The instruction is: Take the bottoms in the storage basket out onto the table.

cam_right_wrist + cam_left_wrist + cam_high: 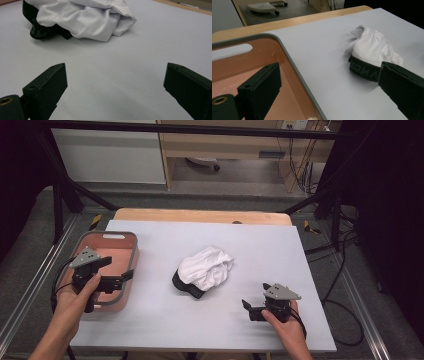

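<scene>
**Both grippers wait open, garment lies loose mid-table**

High view: a crumpled white garment [206,265] with a black waistband [186,285] lies at the centre of the frame on the grey table [150,320]. A pink bin [128,270] sits at left. The left gripper [120,280] hangs over the bin's near rim, the right gripper [247,309] rests low at lower right, well apart from the cloth. Likely both are poised to gather it for the bin.

Left gripper view: jaws stand wide apart, empty, one over the bin [294,65], one toward the garment [374,47] at right. The waistband [362,68] bears pale letters, upside down and partly hidden; unreadable.

Right gripper view: jaws spread, nothing between them. The garment [90,20] lies at upper left, its waistband [37,31] tucked beneath.
</scene>
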Demonstrator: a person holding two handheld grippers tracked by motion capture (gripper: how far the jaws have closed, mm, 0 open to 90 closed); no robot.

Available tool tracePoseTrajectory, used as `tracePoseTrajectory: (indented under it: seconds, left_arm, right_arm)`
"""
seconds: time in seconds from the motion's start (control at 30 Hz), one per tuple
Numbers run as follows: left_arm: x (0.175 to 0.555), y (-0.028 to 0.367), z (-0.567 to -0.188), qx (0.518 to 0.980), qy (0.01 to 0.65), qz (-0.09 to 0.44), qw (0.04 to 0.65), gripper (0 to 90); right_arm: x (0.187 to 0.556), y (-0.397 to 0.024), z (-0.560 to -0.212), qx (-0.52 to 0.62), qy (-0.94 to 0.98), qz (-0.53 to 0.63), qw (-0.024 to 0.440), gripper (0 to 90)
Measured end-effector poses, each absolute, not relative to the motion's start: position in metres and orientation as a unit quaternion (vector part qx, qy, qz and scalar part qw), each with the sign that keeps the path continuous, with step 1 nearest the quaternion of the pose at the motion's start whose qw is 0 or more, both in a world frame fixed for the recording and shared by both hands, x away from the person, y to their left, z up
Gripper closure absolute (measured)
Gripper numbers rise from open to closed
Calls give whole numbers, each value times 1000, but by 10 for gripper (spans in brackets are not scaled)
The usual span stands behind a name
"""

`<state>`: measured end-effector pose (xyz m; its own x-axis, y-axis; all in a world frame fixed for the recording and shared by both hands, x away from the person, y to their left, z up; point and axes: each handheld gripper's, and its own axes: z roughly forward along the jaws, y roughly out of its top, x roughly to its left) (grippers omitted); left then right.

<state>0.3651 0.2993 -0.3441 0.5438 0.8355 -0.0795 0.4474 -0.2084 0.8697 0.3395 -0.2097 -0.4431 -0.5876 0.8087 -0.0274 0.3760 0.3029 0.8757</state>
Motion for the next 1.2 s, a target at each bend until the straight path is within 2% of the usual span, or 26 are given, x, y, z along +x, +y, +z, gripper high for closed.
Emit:
tracePoseTrajectory:
  seconds: [0.37,1.2]
  left_arm:
    - [354,290,-359,770,413,207,440,44]
    - [340,284,-387,770,419,198,438,48]
  right_arm:
    - [339,-210,-444,384,771,446,241,52]
    - [339,-209,-444,387,773,443,238,53]
